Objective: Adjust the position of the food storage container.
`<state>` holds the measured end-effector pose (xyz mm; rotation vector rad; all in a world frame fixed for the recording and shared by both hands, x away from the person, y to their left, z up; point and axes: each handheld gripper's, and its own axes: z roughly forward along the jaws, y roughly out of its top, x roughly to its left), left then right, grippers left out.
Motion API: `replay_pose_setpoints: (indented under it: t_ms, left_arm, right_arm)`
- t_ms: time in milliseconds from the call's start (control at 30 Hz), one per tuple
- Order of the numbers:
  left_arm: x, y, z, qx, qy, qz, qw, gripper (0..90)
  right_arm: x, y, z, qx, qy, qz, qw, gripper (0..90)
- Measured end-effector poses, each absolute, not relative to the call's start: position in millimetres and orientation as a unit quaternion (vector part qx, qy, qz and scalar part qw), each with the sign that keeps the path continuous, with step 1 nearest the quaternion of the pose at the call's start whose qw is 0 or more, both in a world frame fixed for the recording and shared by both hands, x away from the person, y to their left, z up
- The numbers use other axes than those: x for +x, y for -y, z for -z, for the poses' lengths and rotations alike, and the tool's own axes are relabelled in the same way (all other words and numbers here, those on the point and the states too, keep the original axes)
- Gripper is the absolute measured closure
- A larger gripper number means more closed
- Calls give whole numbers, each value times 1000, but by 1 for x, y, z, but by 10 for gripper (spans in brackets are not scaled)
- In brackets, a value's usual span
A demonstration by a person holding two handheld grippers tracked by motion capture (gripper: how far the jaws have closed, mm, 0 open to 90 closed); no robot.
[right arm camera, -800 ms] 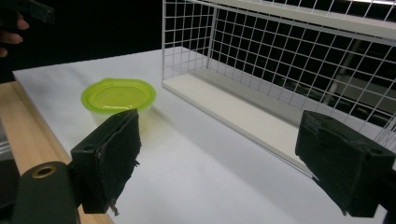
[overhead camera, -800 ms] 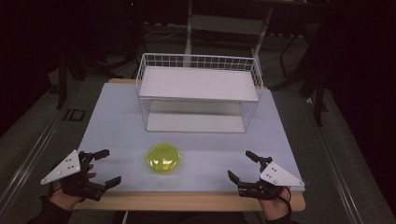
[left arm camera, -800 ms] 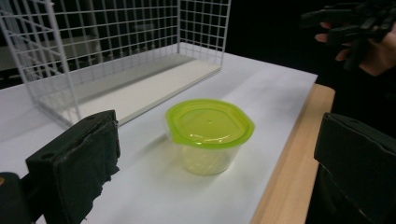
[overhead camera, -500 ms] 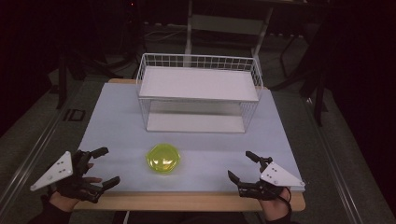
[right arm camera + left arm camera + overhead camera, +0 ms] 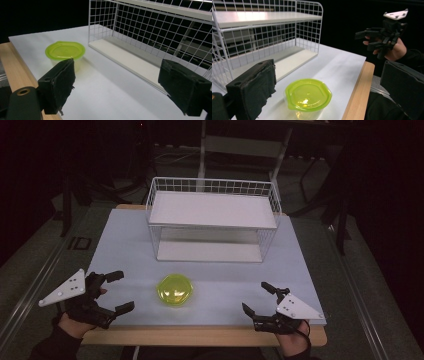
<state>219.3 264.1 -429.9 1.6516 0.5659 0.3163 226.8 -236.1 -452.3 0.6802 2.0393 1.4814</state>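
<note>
Left gripper (image 5: 119,291) held wide open at about 9 o'clock of the green-lidded tub (image 5: 175,289), near it but not touching — jaws spread with nothing between them. Right gripper (image 5: 258,299) likewise agape and empty, off at about 4 o'clock of the tub, well apart, close to the table's near edge. Tub sitting upright on the pale mat (image 5: 125,245) toward the near middle of the table, lid seated flat all round. Judged as the approach to a pick: best to bring the left gripper in level so the open jaws straddle the tub's clear wall below the lid rim, not the lid itself — a pinch on the overhanging rim could likely pop the lid or tip the tub. Squeeze gently, since thin plastic walls probably flex. Contents hard to tell: through the translucent lid and clear body in the left gripper view (image 5: 307,96), nothing distinct visible, possibly empty. Beyond, at 12 o'clock, white wire rack (image 5: 212,219) with two shelves, both bare. Wooden table edge (image 5: 200,336) showing below the mat at 6 o'clock.
</note>
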Motion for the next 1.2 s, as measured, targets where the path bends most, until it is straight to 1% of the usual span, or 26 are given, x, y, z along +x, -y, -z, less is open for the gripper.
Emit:
replay_pose_setpoints:
  t_ms: [133, 167, 233, 267, 300, 333, 367, 433, 500, 533, 667, 733, 767, 800, 833, 867, 933, 967, 1000, 1067, 1100, 1200]
  left_arm:
    - [228, -262, 430, 728, -259, -138, 619, 10]
    - [232, -261, 429, 731, -259, -140, 616, 46]
    - [236, -258, 429, 733, -256, -142, 614, 64]
    - [237, -257, 429, 734, -252, -149, 613, 99]
    - [237, -257, 429, 734, -252, -149, 613, 166]
    - [237, -257, 429, 734, -252, -149, 613, 166]
    - [240, -254, 430, 735, -248, -149, 614, 210]
    - [245, -249, 432, 741, -242, -144, 610, 353]
    - [248, -246, 434, 746, -246, -139, 603, 473]
    - [250, -244, 435, 747, -247, -134, 602, 497]
    - [262, -232, 444, 763, -272, -114, 575, 649]
    - [264, -229, 447, 767, -279, -114, 566, 650]
    - [266, -227, 450, 772, -282, -107, 559, 706]
    - [269, -222, 455, 780, -294, -111, 542, 712]
    - [271, -221, 457, 782, -296, -110, 537, 759]
    - [272, -220, 460, 785, -297, -113, 532, 772]
    - [273, -219, 462, 787, -298, -117, 527, 844]
    - [276, -219, 465, 791, -303, -129, 515, 867]
    - [277, -219, 466, 792, -307, -130, 512, 890]
    - [280, -219, 469, 793, -310, -131, 508, 898]
    - [283, -221, 473, 793, -326, -131, 497, 900]
    - [287, -222, 477, 795, -341, -129, 485, 900]
  right_arm:
    - [227, 236, 452, 250, -754, -548, 261, 138]
    - [227, 236, 452, 250, -754, -549, 258, 138]
    - [228, 236, 453, 251, -755, -550, 256, 138]
    - [228, 236, 453, 250, -755, -549, 256, 139]
    - [228, 236, 453, 250, -755, -549, 256, 139]
    - [227, 236, 453, 250, -755, -550, 255, 139]
    - [227, 236, 452, 250, -754, -551, 255, 139]
    - [227, 236, 453, 250, -755, -551, 254, 139]
    - [228, 236, 453, 249, -757, -549, 253, 139]
    - [228, 235, 453, 248, -757, -550, 253, 139]
    - [228, 235, 453, 247, -757, -550, 252, 139]
    - [228, 235, 453, 247, -757, -550, 251, 140]
    - [228, 235, 453, 249, -758, -550, 248, 140]
    - [228, 235, 453, 249, -758, -550, 246, 141]
    - [228, 235, 454, 249, -758, -550, 247, 140]
    - [228, 235, 454, 249, -758, -550, 247, 141]
    - [228, 235, 454, 248, -758, -550, 247, 141]
    - [228, 235, 454, 247, -759, -550, 247, 141]
    - [228, 235, 454, 247, -759, -550, 246, 141]
    - [228, 235, 454, 247, -760, -549, 247, 141]
    - [228, 235, 454, 246, -760, -549, 246, 141]
    - [228, 234, 454, 245, -760, -549, 246, 141]
